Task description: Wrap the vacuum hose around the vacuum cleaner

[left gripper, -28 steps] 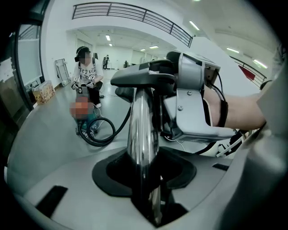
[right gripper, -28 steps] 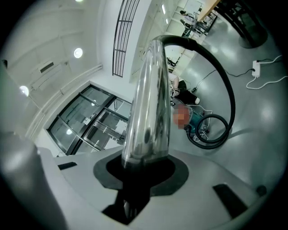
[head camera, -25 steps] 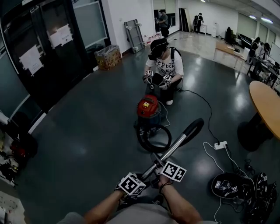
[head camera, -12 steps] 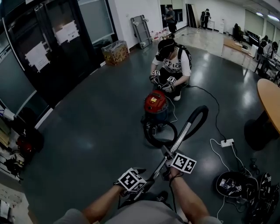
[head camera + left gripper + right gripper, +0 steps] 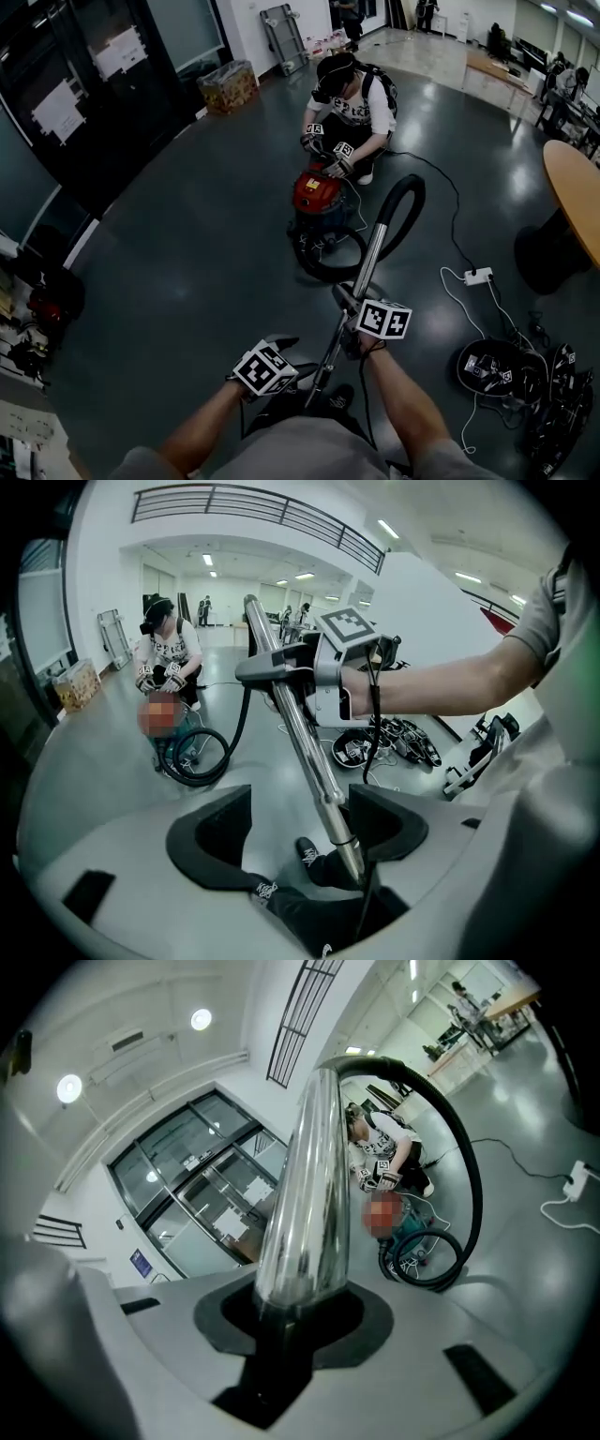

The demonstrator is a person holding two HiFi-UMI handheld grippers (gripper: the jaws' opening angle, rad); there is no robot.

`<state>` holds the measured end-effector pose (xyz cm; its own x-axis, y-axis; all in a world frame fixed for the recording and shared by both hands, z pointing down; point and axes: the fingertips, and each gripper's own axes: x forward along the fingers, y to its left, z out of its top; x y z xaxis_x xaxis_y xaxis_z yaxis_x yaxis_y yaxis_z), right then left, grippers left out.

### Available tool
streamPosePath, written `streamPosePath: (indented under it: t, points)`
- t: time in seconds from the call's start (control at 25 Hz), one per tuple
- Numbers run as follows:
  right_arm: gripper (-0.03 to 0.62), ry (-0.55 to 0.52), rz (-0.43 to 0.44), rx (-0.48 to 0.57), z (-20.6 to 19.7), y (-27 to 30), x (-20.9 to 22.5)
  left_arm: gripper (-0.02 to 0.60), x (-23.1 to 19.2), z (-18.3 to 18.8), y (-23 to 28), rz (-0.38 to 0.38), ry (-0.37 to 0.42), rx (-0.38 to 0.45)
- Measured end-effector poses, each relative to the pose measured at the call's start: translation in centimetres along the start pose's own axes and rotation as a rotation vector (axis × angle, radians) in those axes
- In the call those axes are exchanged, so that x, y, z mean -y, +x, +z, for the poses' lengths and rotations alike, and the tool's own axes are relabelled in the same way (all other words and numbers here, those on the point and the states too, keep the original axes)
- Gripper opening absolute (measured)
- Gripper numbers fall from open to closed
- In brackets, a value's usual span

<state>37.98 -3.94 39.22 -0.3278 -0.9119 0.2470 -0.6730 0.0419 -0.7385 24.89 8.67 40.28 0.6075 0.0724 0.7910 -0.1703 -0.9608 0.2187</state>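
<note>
The right gripper (image 5: pixel 348 296) jaws pinch the vacuum wand (image 5: pixel 373 248). The left gripper (image 5: pixel 302 367) jaws, just opened wide, straddle it. Its lower end is hidden.

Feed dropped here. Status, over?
Left gripper jaws just opened, wand between them. Right gripper shut on wand. Hose trails to vacuum cleaner, person crouched there.

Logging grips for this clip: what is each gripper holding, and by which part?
The right gripper clamps the vacuum's metal wand near mid-length. The left gripper holds nothing: its jaws have just been opening, the wand's lower end between them.
</note>
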Motion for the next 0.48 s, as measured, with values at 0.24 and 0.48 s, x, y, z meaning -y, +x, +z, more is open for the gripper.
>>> streamPosePath:
  t: [0.24, 0.48]
  points:
    - [0.1, -0.179, 0.001, -0.075, -0.6, -0.1, 0.5, 0.33, -0.1, 1.7, 0.2, 0.01, 0.06, 0.022]
    - [0.1, -0.345, -0.029, -0.2, -2.6, -1.4, 2.2, 0.33, 0.7, 2.6, 1.6, 0.003, 0.171, 0.001]
